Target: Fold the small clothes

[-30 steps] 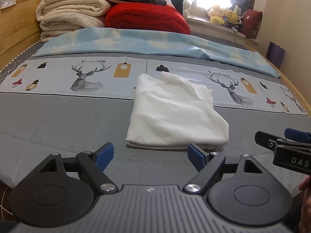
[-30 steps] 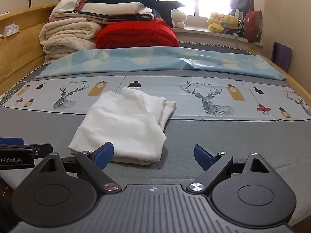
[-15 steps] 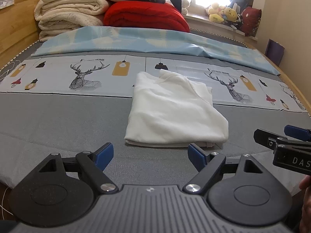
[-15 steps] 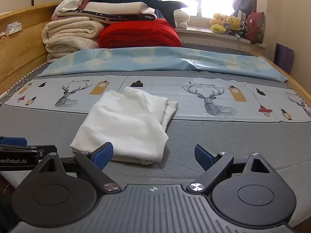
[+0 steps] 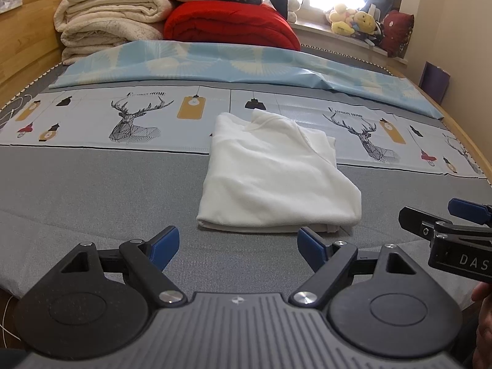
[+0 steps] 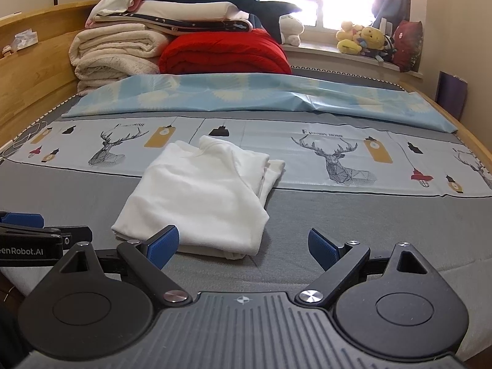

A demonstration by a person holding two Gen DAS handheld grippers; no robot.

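Folded into a compact white rectangle, the small top (image 5: 276,175) lies flat on the grey stretch of the bed sheet (image 5: 92,190), collar end toward the deer-print band and near hem facing both tools, probably laid there so the layers stay squared and within easy reach. Spread wide with nothing between the blue pads, the left gripper (image 5: 236,244) hangs just short of that near hem, touching no cloth. Equally wide and empty, the right gripper (image 6: 243,244) hovers off the top's near right corner
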